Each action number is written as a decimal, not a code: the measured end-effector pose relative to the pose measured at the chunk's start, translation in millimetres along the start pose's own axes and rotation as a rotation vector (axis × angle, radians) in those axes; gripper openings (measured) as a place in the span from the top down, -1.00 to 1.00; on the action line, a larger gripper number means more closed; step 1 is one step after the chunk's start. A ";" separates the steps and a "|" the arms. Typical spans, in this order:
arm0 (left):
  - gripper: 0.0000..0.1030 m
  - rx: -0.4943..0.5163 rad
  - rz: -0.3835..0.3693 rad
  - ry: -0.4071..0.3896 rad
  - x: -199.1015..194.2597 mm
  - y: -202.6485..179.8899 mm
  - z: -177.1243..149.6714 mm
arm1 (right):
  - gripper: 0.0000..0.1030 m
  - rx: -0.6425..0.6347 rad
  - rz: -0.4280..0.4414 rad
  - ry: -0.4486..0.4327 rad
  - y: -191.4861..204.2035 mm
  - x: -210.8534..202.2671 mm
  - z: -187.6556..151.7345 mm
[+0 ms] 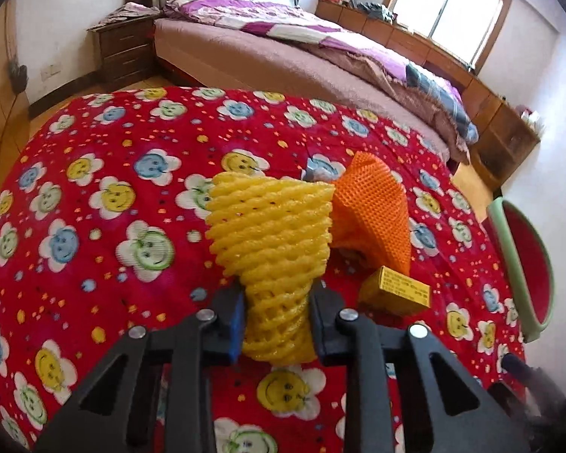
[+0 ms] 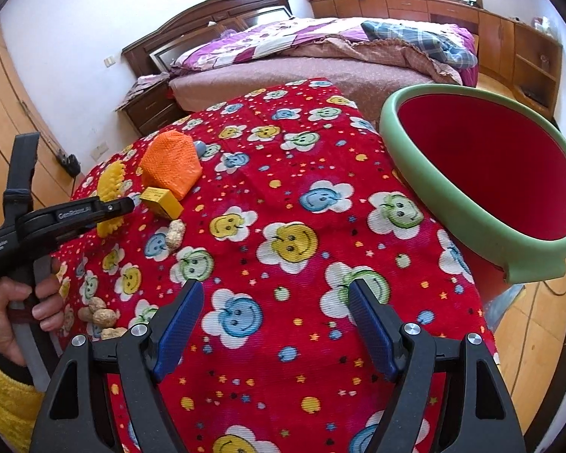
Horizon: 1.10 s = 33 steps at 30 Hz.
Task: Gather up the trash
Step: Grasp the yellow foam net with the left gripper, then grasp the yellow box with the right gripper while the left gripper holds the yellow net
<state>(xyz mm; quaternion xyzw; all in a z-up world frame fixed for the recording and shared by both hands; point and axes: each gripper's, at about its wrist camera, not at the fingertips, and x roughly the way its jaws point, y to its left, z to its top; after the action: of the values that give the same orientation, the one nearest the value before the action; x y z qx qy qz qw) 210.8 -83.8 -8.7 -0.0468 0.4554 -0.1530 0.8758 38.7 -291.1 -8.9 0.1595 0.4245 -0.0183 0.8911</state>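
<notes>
Left gripper [image 1: 277, 324] is clamped on the lower end of the yellow foam net [image 1: 271, 234], squeezing it between both pads above the counter's red flowered cloth [image 1: 105, 173]. Just right of the net, the orange foam net [image 1: 373, 211] stands crumpled, with a small yellow box [image 1: 396, 290] at its foot. Peanut shells [image 2: 175, 232] lie nearby on the cloth. Further right, the right gripper [image 2: 275, 328] hangs with its jaws wide apart and nothing between them, beside the green-rimmed red bin [image 2: 434, 196].
</notes>
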 end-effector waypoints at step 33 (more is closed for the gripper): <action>0.47 -0.069 0.073 -0.094 -67.1 39.5 -37.4 | 0.59 -0.206 0.135 0.039 102.1 84.5 49.2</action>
<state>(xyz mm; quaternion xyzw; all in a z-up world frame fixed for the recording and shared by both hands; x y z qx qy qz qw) 153.1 -23.3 13.4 -0.0673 0.4204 -0.1027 0.8990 146.9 -200.4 -16.9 0.0955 0.4298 0.0887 0.8935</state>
